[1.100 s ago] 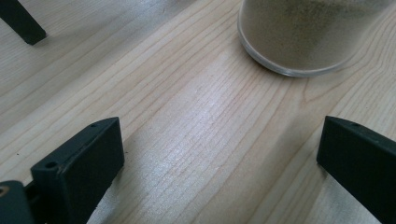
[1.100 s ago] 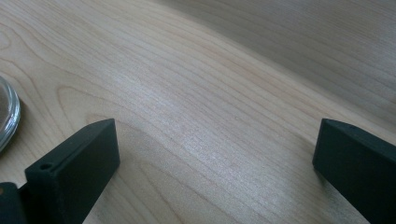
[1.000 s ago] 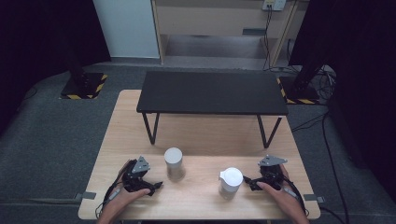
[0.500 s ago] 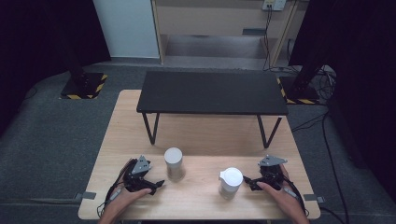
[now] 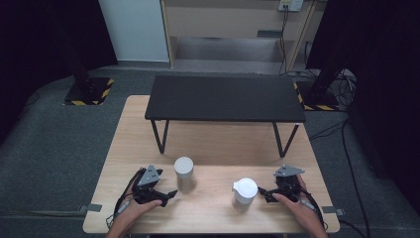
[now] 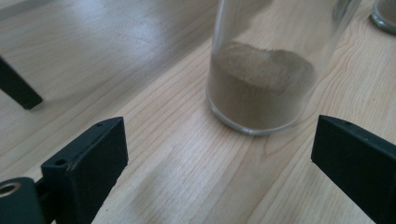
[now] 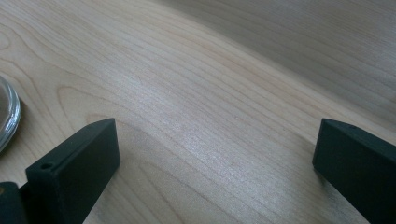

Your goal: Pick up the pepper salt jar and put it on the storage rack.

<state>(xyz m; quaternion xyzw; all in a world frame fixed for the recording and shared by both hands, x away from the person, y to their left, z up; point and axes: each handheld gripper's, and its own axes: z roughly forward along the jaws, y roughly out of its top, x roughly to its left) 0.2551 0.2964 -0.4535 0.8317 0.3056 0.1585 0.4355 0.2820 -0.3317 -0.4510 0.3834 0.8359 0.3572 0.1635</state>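
No label or writing shows on the clear glass jar half full of brown powder (image 6: 261,79), standing upright on the light wooden tabletop (image 5: 213,148) just ahead of my left gripper (image 5: 168,195), whose wide jaws have just been closing slightly around nothing. My right gripper (image 5: 263,193) gapes wide beside the white-lidded jar (image 5: 244,194).

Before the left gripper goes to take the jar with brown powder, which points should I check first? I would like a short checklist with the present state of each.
1. Left gripper jaws open: ok; they have just been closing a little, nothing between them.
2. Jar with brown powder upright on the wooden table: ok.
3. Jar lined up between the jaws: ok, it stands ahead in the left gripper view, slightly right of centre.
4. Grey lid tight on this jar: cannot tell.
5. Right gripper open and apart from the white-lidded jar: ok.
6. Black bench clear of the path: ok, it stands farther back.
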